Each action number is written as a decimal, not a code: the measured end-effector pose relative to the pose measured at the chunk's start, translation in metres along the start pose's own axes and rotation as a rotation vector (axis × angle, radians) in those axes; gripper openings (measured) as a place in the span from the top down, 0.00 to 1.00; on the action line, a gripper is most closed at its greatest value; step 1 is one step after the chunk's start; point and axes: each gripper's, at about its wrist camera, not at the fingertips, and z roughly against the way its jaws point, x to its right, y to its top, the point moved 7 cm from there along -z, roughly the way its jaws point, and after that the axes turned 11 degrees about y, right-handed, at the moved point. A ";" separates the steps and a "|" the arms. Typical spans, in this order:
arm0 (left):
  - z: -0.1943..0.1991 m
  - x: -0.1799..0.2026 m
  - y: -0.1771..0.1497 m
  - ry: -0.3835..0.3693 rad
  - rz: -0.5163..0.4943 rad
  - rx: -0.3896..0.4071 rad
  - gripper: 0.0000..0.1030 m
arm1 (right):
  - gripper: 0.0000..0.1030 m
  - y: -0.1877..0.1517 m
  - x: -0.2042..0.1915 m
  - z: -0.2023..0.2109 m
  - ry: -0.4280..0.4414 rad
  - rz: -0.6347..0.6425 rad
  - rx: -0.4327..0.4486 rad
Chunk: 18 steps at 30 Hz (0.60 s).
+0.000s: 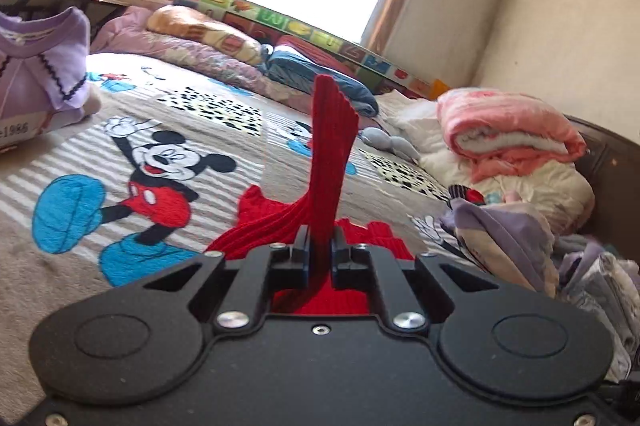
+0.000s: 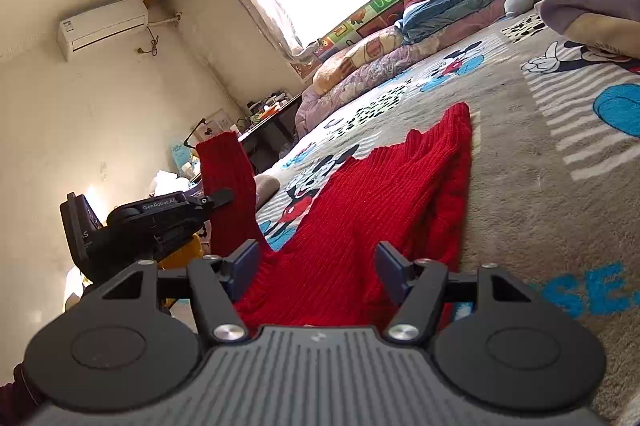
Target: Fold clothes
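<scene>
While left tongs [image 1: 320, 246] clamp the red sweater [image 2: 360, 193], right tongs [image 2: 316, 266] gape over it.

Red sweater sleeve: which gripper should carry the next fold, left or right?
Left. The left gripper is already shut on the raised sleeve of the red sweater, so it can likely lay it across the body. The right gripper is open, holding nothing, over the sweater's near edge.

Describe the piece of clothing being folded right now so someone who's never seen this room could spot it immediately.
Find the bed's Mickey Mouse blanket. Spread across it lies a red ribbed knit sweater, one sleeve lifted and pinched in the left tool. It is the only solid red garment there; the neighbouring clothes are purple, pink or blue.
</scene>
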 end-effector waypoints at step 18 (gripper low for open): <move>0.009 0.080 -0.045 -0.175 -0.407 -0.062 0.62 | 0.40 0.001 0.052 0.013 -0.040 -0.373 0.117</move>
